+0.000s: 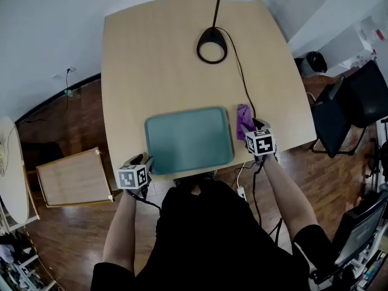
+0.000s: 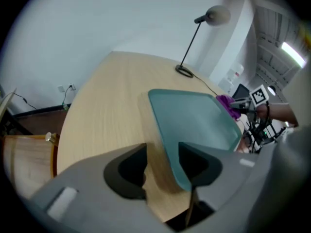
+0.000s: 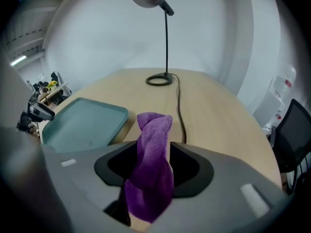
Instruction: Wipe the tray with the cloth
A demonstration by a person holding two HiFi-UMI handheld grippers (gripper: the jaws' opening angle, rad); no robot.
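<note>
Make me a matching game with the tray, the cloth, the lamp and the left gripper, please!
Things:
1 tray
2 cloth
3 lamp
4 left gripper

Descriptions:
A purple, between the right gripper's open jaws
B jaws apart at the tray's near left corner
C teal, flat on the table
D standing at the table's far end

Pairs: 1-C, 2-A, 3-D, 4-B
</note>
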